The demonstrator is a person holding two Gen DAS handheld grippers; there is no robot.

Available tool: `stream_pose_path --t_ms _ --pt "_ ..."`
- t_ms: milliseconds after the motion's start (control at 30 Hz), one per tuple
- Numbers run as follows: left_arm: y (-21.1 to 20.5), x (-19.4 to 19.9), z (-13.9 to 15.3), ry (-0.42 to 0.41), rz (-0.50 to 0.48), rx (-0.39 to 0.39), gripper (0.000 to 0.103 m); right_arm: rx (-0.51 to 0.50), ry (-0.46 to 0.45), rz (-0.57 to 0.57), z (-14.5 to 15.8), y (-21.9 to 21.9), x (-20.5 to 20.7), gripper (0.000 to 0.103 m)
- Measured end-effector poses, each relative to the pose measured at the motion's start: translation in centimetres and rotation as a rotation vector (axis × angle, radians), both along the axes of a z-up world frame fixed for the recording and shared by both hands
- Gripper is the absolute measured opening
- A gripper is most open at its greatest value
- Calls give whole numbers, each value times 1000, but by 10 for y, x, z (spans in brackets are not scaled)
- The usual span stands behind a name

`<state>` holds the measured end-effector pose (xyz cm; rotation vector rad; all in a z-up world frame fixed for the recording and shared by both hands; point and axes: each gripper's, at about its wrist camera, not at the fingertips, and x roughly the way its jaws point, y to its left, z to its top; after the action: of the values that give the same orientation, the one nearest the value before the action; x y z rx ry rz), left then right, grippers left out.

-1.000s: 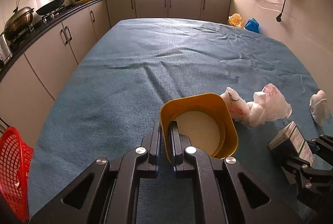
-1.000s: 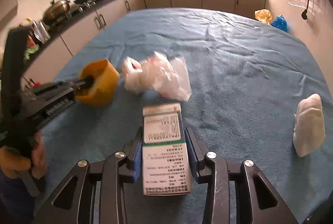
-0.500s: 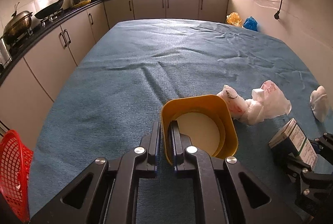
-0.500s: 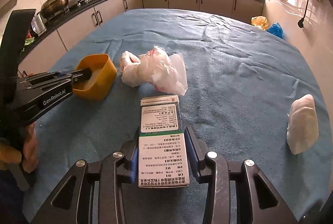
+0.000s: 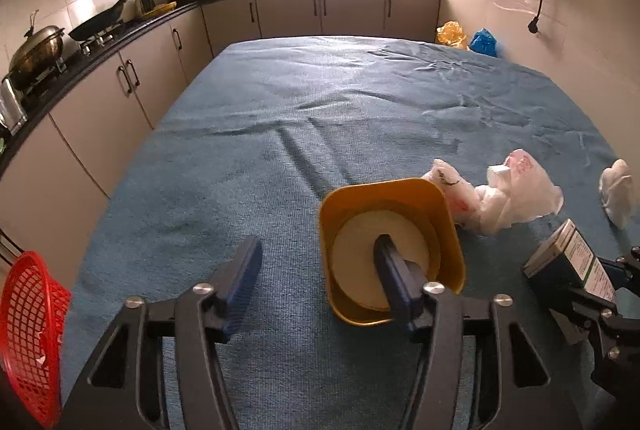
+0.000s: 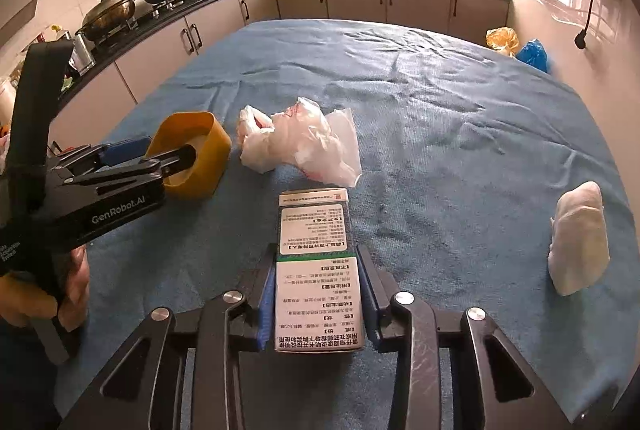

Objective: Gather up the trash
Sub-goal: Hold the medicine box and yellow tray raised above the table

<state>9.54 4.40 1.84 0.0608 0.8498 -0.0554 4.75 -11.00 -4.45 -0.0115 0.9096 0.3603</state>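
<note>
While the red basket (image 5: 28, 326) sits at the far left edge, just off the blue-cloth surface (image 5: 340, 118), the left hand-held gripper (image 5: 316, 262) stands with its fingers spread wide, one finger outside and one inside the yellow tub (image 5: 444, 230), clamping nothing. That tub rests on the cloth with a pale round lid or disc inside; it looks like light, stiff plastic, and its thin wall is probably the best place to pinch, though a smooth rim may slip. Just right of it lies the crumpled plastic bag (image 6: 304, 142), soft and nearly weightless by the look of it, best taken at a bunched fold. Further right, the right hand-held gripper (image 6: 318, 294) is clamped on the printed carton box (image 6: 316, 270), gripping its two long sides; thin card like this likely dents if squeezed hard. Well apart at the right edge lies a white wad (image 6: 580, 242), probably tissue, soft and easy to crush. Beyond the wrinkled cloth runs a kitchen counter (image 5: 120, 30) with a wok (image 5: 36, 50) and pan at left, beige cabinets, and a bright window behind.
</note>
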Motion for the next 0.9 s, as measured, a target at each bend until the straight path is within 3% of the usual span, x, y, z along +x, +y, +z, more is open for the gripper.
stream_pose_path --t_ms 33,100,200,300,567,900 --pt "0 0 0 5 -18 -19 32 7 -8 1 2 -1 -1 38" --pt "-4 -2 1 -3 -25 -5 15 19 -23 3 6 0 -4 38" --pt "-4 -3 2 -12 -18 11 7 39 -51 2 12 -2 -8 38" --pt "0 -3 4 -17 -6 -13 6 66 -64 -8 17 -5 -9 38" --pt "3 -13 24 -139 21 -27 6 91 -101 -26 25 -6 -11 38" --pt "3 -12 25 -137 21 -33 6 90 -93 -29 24 -6 -9 38"
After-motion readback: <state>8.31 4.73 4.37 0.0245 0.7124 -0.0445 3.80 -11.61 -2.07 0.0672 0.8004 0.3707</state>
